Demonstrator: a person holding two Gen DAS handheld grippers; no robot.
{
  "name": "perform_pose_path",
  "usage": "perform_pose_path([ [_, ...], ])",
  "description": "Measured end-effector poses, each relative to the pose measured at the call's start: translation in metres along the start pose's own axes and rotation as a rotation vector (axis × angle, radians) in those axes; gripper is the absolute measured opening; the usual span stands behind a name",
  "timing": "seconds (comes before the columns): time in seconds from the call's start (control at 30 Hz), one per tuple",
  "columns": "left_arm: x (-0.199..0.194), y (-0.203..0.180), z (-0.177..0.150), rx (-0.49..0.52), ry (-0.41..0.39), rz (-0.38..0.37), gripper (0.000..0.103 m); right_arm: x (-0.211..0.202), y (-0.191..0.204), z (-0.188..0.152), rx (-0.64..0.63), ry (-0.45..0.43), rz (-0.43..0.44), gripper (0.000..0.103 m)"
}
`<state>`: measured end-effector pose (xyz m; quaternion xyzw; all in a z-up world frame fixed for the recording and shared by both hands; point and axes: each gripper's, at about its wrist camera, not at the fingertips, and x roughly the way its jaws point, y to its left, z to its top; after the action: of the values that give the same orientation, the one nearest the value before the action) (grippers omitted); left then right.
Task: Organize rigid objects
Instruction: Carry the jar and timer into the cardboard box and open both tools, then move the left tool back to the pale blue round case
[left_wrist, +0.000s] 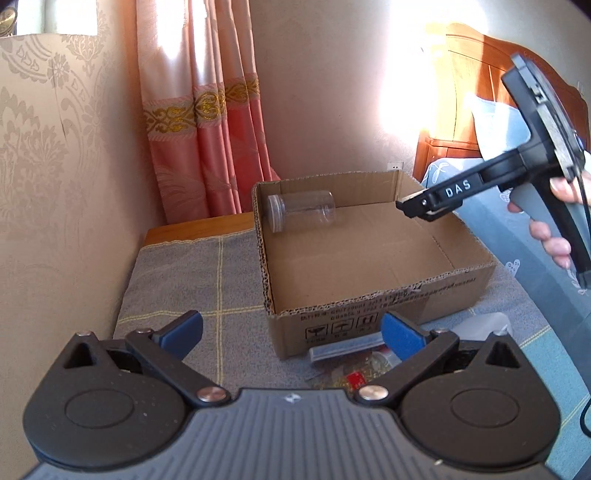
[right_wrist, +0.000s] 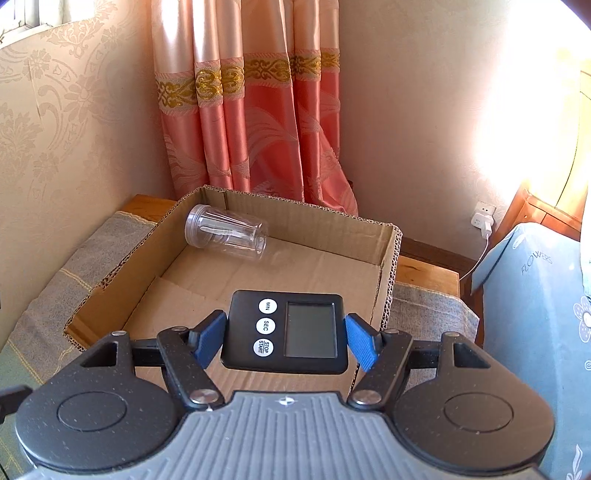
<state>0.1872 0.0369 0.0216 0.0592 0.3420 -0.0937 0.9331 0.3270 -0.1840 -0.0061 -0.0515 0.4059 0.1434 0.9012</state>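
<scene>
An open cardboard box (left_wrist: 388, 291) stands on a grey checked cloth; it also shows in the right wrist view (right_wrist: 388, 258). A clear plastic jar (left_wrist: 301, 210) lies on its side in the box's far left corner, seen too in the right wrist view (right_wrist: 227, 232). My right gripper (right_wrist: 286, 338) is shut on a black digital timer (right_wrist: 288, 332) and holds it above the box's near edge. In the left wrist view the right gripper (left_wrist: 421, 206) hangs over the box's right side with the timer edge-on. My left gripper (left_wrist: 291, 332) is open and empty in front of the box.
In front of the box lie a grey flat piece (left_wrist: 347, 349), a packet with gold and red bits (left_wrist: 354, 376) and a clear plastic item (left_wrist: 484, 325). Pink curtain (left_wrist: 207, 129) and wall stand behind. A bed with blue cover (right_wrist: 535, 314) lies right. A wall plug (right_wrist: 484, 219) is there.
</scene>
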Motion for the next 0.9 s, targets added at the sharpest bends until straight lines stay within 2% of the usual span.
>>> perform_pose_path([
  [0.1,-0.002,0.003,-0.013,-0.008,0.007,0.04,0.102,0.014,-0.001,0.012,0.006,0.008,-0.014,0.074],
  [0.27,-0.001,0.012,-0.025,-0.076,0.028,0.032,0.102,0.033,-0.003,0.029,0.013,0.016,-0.065,0.076],
  [0.37,-0.003,0.012,-0.031,-0.075,0.031,0.031,0.102,0.028,-0.003,0.028,0.02,0.007,-0.064,0.089],
  [0.43,-0.003,0.012,-0.033,-0.068,0.032,0.03,0.102,0.016,-0.002,0.024,0.022,-0.02,-0.063,0.102],
  [0.5,-0.003,0.01,-0.034,-0.063,0.032,0.032,0.102,0.003,-0.001,0.022,0.026,-0.038,-0.049,0.103],
  [0.7,-0.008,0.008,-0.041,-0.063,0.032,0.032,0.102,-0.034,0.006,0.003,0.059,-0.046,-0.043,0.103],
  [0.9,-0.013,0.008,-0.054,-0.062,0.053,0.04,0.102,-0.062,0.018,-0.047,0.087,-0.041,-0.053,0.103],
])
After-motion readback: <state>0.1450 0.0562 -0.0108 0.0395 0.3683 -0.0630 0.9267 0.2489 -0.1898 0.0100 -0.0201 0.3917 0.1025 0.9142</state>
